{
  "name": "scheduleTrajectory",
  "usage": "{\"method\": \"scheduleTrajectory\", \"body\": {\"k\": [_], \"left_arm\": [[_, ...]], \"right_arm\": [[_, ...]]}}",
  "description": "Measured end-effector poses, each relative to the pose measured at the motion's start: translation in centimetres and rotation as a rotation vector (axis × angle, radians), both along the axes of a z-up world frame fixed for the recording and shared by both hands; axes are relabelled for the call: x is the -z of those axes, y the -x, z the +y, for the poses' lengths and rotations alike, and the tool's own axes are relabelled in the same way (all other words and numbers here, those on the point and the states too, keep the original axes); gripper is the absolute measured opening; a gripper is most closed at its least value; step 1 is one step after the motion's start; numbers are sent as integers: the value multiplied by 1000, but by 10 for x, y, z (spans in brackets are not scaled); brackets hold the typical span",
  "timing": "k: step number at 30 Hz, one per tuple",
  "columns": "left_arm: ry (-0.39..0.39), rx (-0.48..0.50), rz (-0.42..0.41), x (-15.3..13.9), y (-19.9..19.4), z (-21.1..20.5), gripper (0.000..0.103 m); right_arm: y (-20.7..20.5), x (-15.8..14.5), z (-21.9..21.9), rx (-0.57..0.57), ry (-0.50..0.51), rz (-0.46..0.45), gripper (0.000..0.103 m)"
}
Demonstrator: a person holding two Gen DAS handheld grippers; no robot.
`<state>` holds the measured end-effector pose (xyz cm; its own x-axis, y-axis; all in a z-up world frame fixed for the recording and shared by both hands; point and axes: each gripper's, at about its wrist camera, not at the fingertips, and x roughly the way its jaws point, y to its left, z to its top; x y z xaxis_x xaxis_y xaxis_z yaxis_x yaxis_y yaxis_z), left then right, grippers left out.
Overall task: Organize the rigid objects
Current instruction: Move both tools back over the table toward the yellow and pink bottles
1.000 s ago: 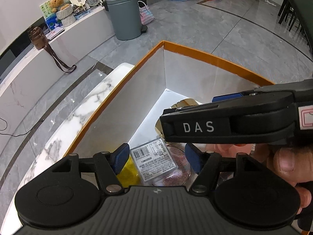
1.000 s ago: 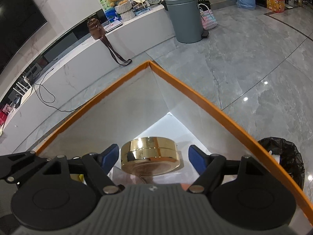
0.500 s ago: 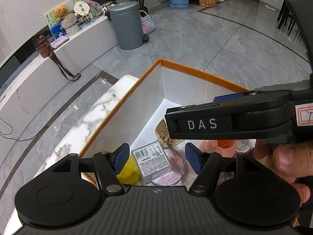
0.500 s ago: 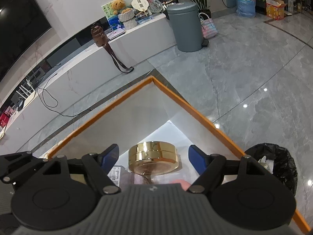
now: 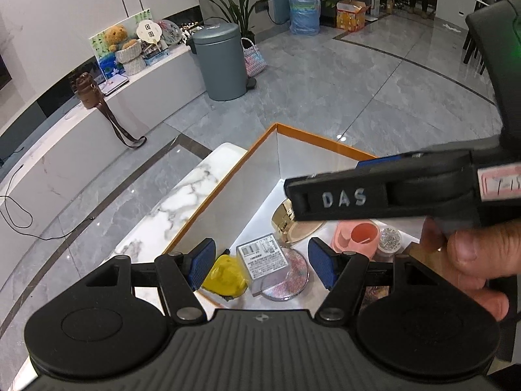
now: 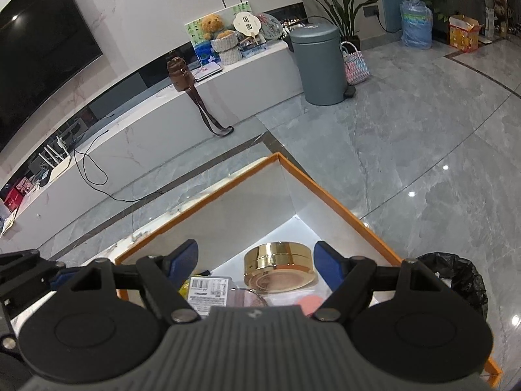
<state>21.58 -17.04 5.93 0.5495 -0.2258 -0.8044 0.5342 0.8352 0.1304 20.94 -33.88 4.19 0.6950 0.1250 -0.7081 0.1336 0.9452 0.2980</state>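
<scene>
I see both hand-held grippers, left point(image 5: 260, 260) and right point(image 6: 257, 260), jaws apart, gripping nothing, above the orange-rimmed box point(image 6: 329, 195). Gold tin point(image 6: 280, 268), barcoded packet point(image 5: 262, 254), yellow piece point(image 5: 226, 275) lie inside.

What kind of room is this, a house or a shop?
Most likely a living room at home. A big dark television hangs above a long low marble ledge holding a teddy bear, and a potted plant stands behind a grey pedal bin.
</scene>
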Motion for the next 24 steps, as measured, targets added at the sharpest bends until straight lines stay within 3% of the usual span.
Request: {"method": "scheduleTrajectory", "body": {"k": [10, 24], "left_arm": [[39, -33, -21, -14, 15, 23, 79], [180, -168, -80, -5, 73, 127, 80]], "right_arm": [[13, -16, 4, 2, 2, -29, 77], [35, -32, 49, -100, 65, -119, 77]]}}
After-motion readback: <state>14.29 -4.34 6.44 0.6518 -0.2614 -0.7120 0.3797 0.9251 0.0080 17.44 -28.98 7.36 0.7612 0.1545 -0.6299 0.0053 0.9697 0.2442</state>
